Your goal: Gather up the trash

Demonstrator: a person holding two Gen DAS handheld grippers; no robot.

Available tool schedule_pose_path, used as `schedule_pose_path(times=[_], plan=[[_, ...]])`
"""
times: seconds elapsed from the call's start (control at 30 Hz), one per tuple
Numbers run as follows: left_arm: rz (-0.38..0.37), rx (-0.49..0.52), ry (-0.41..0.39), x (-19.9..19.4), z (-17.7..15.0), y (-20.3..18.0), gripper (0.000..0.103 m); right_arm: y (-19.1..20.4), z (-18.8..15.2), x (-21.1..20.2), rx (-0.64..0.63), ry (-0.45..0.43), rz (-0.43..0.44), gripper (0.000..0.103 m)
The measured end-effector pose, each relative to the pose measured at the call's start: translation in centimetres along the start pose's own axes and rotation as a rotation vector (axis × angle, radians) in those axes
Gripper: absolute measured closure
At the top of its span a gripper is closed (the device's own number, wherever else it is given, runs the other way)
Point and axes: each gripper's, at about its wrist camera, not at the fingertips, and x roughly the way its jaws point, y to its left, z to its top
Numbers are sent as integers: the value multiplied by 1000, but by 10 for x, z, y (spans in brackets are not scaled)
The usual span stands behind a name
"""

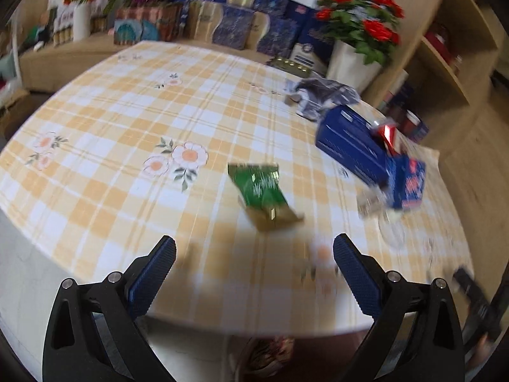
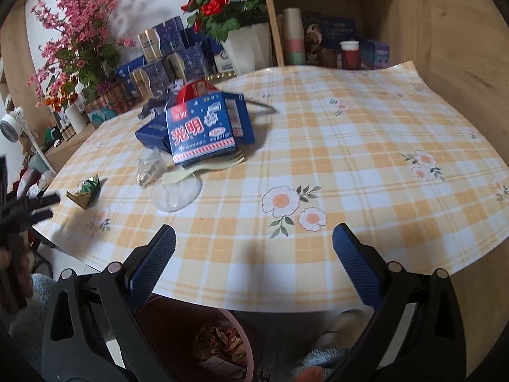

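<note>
A green and gold snack wrapper [image 1: 262, 195] lies on the checked tablecloth just beyond my left gripper [image 1: 254, 258], which is open and empty. The same wrapper [image 2: 85, 192] shows small at the left of the right wrist view. A blue carton [image 2: 206, 127] with a red handle stands mid-table, with a clear plastic wrapper [image 2: 151, 167], a pale plastic fork [image 2: 203, 167] and a clear round lid [image 2: 176, 192] in front of it. My right gripper [image 2: 254, 254] hangs open and empty over the near table edge. The blue carton [image 1: 366, 149] sits right of the green wrapper.
A pink bin [image 2: 222, 347] with trash in it stands under the table's near edge. Crumpled dark packaging [image 1: 321, 94] lies behind the carton. Gift boxes [image 1: 235, 28], a white vase of red flowers [image 1: 356, 60] and wooden shelves [image 2: 331, 22] border the table's far side.
</note>
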Motion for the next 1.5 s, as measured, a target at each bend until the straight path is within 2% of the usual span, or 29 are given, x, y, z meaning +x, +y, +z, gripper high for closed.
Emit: schedule_pose_path(times=[0.1, 0.2, 0.33, 0.47, 0.5, 0.57, 0.8, 0.9, 1.0, 1.23, 1.37, 1.5], plan=[[18, 5, 21, 20, 17, -5, 6, 1, 1, 11, -10, 31, 8, 6], [46, 39, 39, 39, 26, -14, 8, 6, 4, 17, -44, 35, -27, 6], [87, 52, 75, 60, 29, -19, 20, 11, 12, 21, -78, 19, -39, 6], [127, 104, 51, 64, 27, -25, 35, 19, 31, 28, -103, 2, -33, 6], [142, 122, 48, 65, 26, -27, 35, 21, 36, 31, -107, -1, -28, 6], [152, 150, 39, 66, 24, -29, 36, 29, 49, 40, -121, 3, -24, 6], [118, 135, 22, 64, 24, -25, 36, 76, 84, 78, -244, 12, -56, 6], [132, 164, 17, 65, 21, -29, 32, 91, 97, 96, -267, -3, -127, 6], [148, 188, 13, 67, 19, -33, 32, 94, 108, 117, -253, 42, -187, 6], [117, 162, 0, 64, 19, -28, 32, 94, 117, 130, -186, 77, -114, 6], [108, 151, -3, 63, 19, -27, 32, 94, 117, 140, -177, 97, -146, 6], [118, 172, -8, 64, 17, -29, 32, 84, 119, 147, -118, 114, -137, 7]])
